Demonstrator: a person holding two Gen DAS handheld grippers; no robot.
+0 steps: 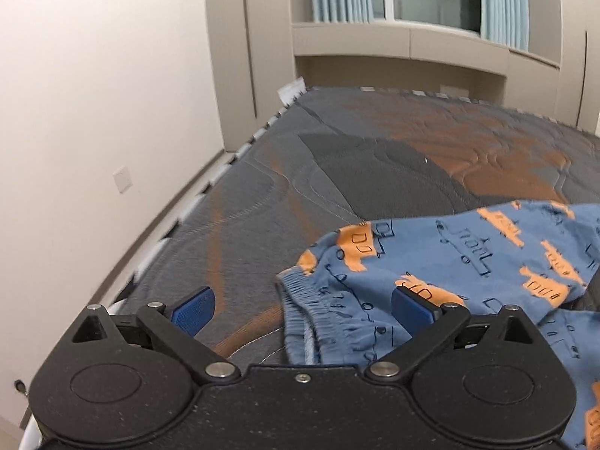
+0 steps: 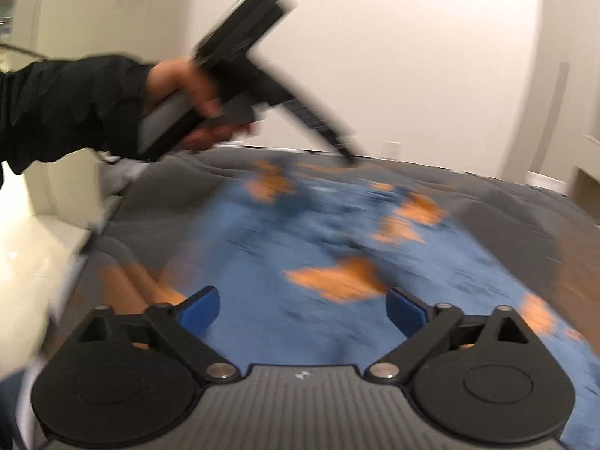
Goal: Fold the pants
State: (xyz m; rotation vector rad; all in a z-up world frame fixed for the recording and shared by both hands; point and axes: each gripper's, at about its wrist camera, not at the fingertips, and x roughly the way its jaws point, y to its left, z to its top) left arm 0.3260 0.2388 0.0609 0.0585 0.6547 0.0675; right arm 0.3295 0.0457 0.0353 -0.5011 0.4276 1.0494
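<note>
Blue pants with orange vehicle prints (image 1: 450,262) lie rumpled on the grey and orange mattress (image 1: 337,157). In the left wrist view my left gripper (image 1: 300,309) is open, with the elastic waistband (image 1: 300,300) lying between its blue pads, untouched. In the right wrist view, which is blurred by motion, my right gripper (image 2: 302,309) is open and empty just above the spread blue pants (image 2: 318,232). The left gripper (image 2: 348,157) also shows there, held by a hand in a black sleeve, its tip near the far edge of the pants.
The mattress's left edge (image 1: 180,225) runs along a white wall (image 1: 93,93). Beige cabinets and a window with blue curtains (image 1: 393,7) stand beyond the far end. In the right wrist view the mattress (image 2: 543,202) ends at a white wall (image 2: 412,56).
</note>
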